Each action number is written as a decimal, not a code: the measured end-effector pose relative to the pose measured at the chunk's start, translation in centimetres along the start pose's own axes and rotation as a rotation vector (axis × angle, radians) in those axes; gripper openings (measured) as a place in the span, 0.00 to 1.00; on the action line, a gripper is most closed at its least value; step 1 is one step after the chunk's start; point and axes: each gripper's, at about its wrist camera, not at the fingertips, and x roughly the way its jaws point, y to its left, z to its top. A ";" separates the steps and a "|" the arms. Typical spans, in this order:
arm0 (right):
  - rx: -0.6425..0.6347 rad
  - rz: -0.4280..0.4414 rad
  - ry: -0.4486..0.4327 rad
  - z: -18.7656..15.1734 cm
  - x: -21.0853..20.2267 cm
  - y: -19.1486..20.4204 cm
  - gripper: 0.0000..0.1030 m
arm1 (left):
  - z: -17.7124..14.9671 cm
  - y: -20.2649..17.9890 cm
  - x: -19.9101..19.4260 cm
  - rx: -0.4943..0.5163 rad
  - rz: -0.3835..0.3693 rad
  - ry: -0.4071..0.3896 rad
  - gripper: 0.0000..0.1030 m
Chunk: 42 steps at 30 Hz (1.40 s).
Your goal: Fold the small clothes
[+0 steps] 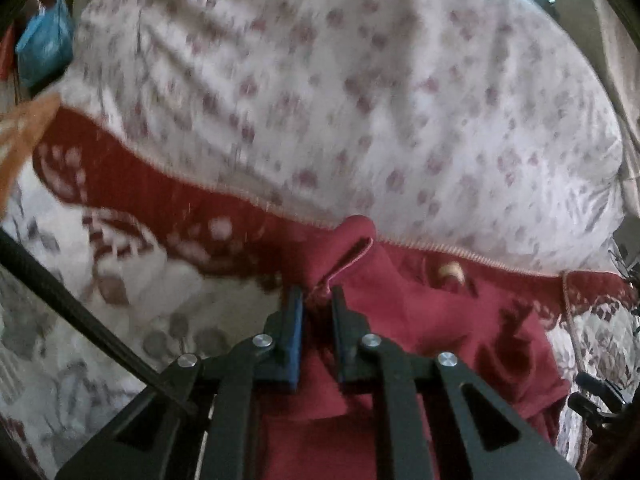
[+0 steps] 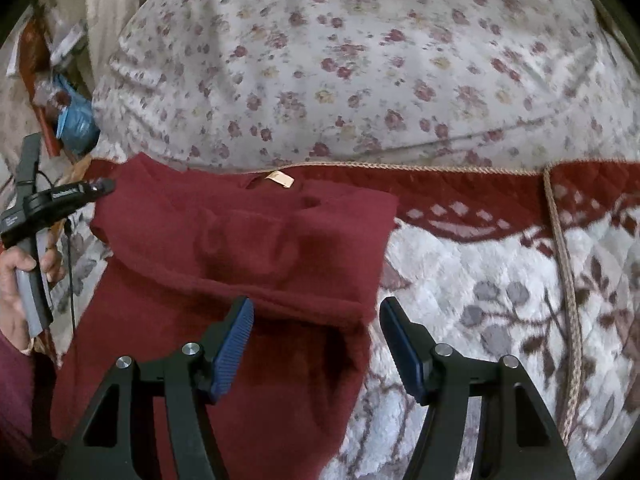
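A dark red knit garment lies on the bed, its upper part folded down, a tan label at the neckline. In the left wrist view my left gripper is shut on a raised, pink-seamed edge of the red garment; the label shows just to the right. The right wrist view catches that left gripper at the garment's far left corner, held by a hand. My right gripper stands open just above the fold's near right edge, its blue pads pressing on nothing.
A floral white pillow or duvet bulges behind the garment. The quilted bedspread has a red border and a cord trim at the right. A blue bag and clutter sit off the bed's left side.
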 end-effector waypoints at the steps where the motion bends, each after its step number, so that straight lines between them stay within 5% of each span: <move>1: -0.030 -0.002 0.007 0.2 0.4 0.5 0.68 | -0.1 0.2 0.3 0.000 0.007 0.004 0.12; 4: -0.153 -0.015 0.011 0.5 1.4 2.4 0.59 | -0.4 0.0 0.2 0.006 0.015 0.001 0.12; 6: -0.256 -0.072 0.043 0.0 2.7 3.4 0.13 | -0.4 0.1 0.1 -0.002 0.012 0.006 0.12; 11: -0.291 -0.029 0.147 -3.3 2.7 2.9 0.12 | -0.7 1.0 -0.2 -0.037 -0.007 0.035 0.13; 15: -0.105 0.106 0.186 -2.2 1.0 0.7 0.09 | -0.9 0.8 -0.9 -0.022 0.001 0.034 0.13; 17: -0.036 0.095 0.096 -0.3 -0.1 -0.2 0.16 | -1.2 0.6 -1.3 -0.009 0.010 0.030 0.14; 19: -0.010 0.061 0.020 1.6 -0.3 -0.3 0.44 | -1.3 0.8 -1.5 -0.014 0.009 0.030 0.14; 21: 0.026 0.069 -0.028 3.4 0.7 -0.5 0.83 | -1.4 1.2 -1.5 -0.023 0.004 0.032 0.16; 24: 0.017 -0.040 0.055 5.3 5.6 -0.4 0.85 | -1.3 1.4 -0.8 -0.020 0.012 0.041 0.16; 25: 0.013 -0.086 0.075 5.4 6.7 -0.3 0.79 | -1.3 1.3 -0.7 -0.017 0.012 0.043 0.16; 26: 0.008 -0.106 0.086 5.4 7.8 -0.5 0.50 | -1.3 1.2 -0.4 -0.010 0.009 0.047 0.16; 27: 0.008 -0.103 0.096 5.4 8.3 -0.7 0.03 | -1.3 1.1 -0.3 -0.005 0.006 0.049 0.17; 29: 0.062 -0.078 0.086 5.4 8.3 -1.8 0.04 | -1.1 1.2 -0.2 -0.007 -0.009 0.047 0.26; 32: 0.067 -0.129 -0.039 5.5 5.1 -2.6 0.04 | -0.9 1.6 0.1 -0.047 -0.024 0.050 0.58; 34: 0.122 -0.180 -0.084 5.5 4.2 -4.1 0.04 | -0.8 1.8 0.2 -0.064 -0.020 0.043 0.59; 37: 0.186 -0.130 -0.019 5.4 5.6 -5.4 0.04 | -0.8 2.0 0.0 -0.058 0.009 0.044 0.59; 42: 0.166 -0.214 -0.029 5.8 5.5 -5.3 0.05 | -0.3 2.7 -1.6 -0.068 0.057 -0.030 0.59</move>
